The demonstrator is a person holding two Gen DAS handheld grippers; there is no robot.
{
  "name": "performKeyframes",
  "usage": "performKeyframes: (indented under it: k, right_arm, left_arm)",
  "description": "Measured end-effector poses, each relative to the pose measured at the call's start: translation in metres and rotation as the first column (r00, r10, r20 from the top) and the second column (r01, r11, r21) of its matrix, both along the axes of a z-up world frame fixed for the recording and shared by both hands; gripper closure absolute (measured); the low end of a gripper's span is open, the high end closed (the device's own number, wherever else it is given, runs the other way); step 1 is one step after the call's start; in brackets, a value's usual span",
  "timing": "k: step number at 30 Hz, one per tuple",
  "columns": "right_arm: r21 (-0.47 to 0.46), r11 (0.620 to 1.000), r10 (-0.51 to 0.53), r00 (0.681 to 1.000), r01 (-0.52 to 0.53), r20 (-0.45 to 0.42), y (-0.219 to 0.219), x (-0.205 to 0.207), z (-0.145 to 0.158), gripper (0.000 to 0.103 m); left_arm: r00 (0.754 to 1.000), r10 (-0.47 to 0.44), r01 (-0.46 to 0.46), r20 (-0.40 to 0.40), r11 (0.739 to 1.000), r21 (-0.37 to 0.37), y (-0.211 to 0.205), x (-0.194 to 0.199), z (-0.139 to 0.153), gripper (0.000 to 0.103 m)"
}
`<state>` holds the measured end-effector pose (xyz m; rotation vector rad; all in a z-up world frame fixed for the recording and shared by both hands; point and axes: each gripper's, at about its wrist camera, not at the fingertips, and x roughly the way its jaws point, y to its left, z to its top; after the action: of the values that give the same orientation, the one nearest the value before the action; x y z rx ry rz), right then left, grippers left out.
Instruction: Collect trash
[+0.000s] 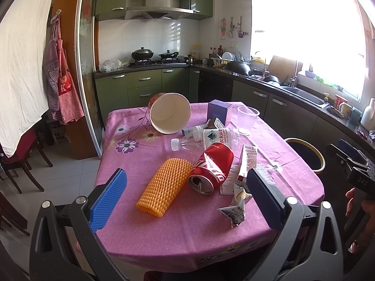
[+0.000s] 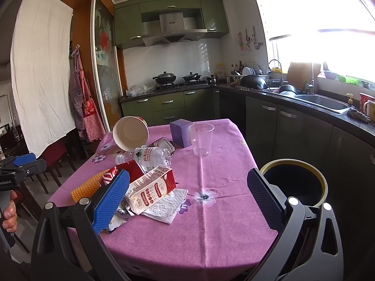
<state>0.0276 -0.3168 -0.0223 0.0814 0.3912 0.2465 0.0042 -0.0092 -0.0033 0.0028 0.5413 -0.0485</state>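
Trash lies on a table under a pink flowered cloth [image 1: 164,224]. A crushed red can [image 1: 211,172], an orange bumpy sleeve [image 1: 164,185], a clear water bottle [image 1: 204,139], a tipped paper bucket [image 1: 170,112], a clear plastic cup [image 1: 247,119], a purple box [image 1: 219,110] and crumpled wrappers [image 1: 236,206] show in the left wrist view. My left gripper [image 1: 187,187] hangs open above the near edge, fingers either side of the sleeve and can. My right gripper [image 2: 188,194] is open over the cloth [image 2: 211,222], beside a milk carton [image 2: 152,189] on a napkin [image 2: 166,207]. A round bin [image 2: 302,182] stands right of the table.
Green kitchen cabinets and a dark counter with a sink [image 2: 325,104] run along the right and back. Dark chairs [image 1: 21,164] stand left of the table. A hand holds the other gripper's handle [image 1: 358,182] at the right edge of the left wrist view.
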Motion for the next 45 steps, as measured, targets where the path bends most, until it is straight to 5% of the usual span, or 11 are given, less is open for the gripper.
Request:
performKeyframes:
  k: [9, 16, 21, 30, 40, 45]
  right_arm:
    - [-0.018, 1.0, 0.008, 1.0, -0.008, -0.012, 0.004, 0.007, -0.003, 0.004]
    - [-0.088, 0.992, 0.091, 0.996, -0.09, 0.015, 0.028, 0.036, 0.01, 0.004]
    - [-0.096, 0.966, 0.246, 0.968, -0.241, 0.04, 0.062, 0.082, 0.028, 0.004]
    - [-0.167, 0.902, 0.394, 0.917, -0.399, -0.067, 0.143, 0.204, 0.033, 0.004]
    - [-0.248, 0.847, 0.408, 0.875, -0.47, -0.262, 0.228, 0.338, 0.009, 0.043]
    - [-0.336, 0.798, 0.402, 0.858, -0.5, -0.32, 0.271, 0.375, -0.014, 0.053]
  left_arm:
    - [1.0, -0.001, 0.001, -0.017, 1.0, -0.015, 0.013, 0.015, -0.001, 0.006]
    - [0.999, 0.054, -0.054, 0.001, 0.999, 0.009, 0.044, 0.073, 0.012, 0.006]
    - [0.994, 0.111, -0.111, 0.01, 0.993, -0.03, 0.077, 0.135, 0.006, 0.006]
    - [0.983, 0.181, -0.183, -0.029, 0.981, -0.065, 0.117, 0.248, -0.04, 0.006]
    - [0.982, 0.173, -0.178, -0.073, 0.982, -0.057, 0.131, 0.278, -0.071, 0.006]
    - [0.983, 0.161, -0.166, -0.084, 0.985, -0.054, 0.128, 0.281, -0.074, 0.006]
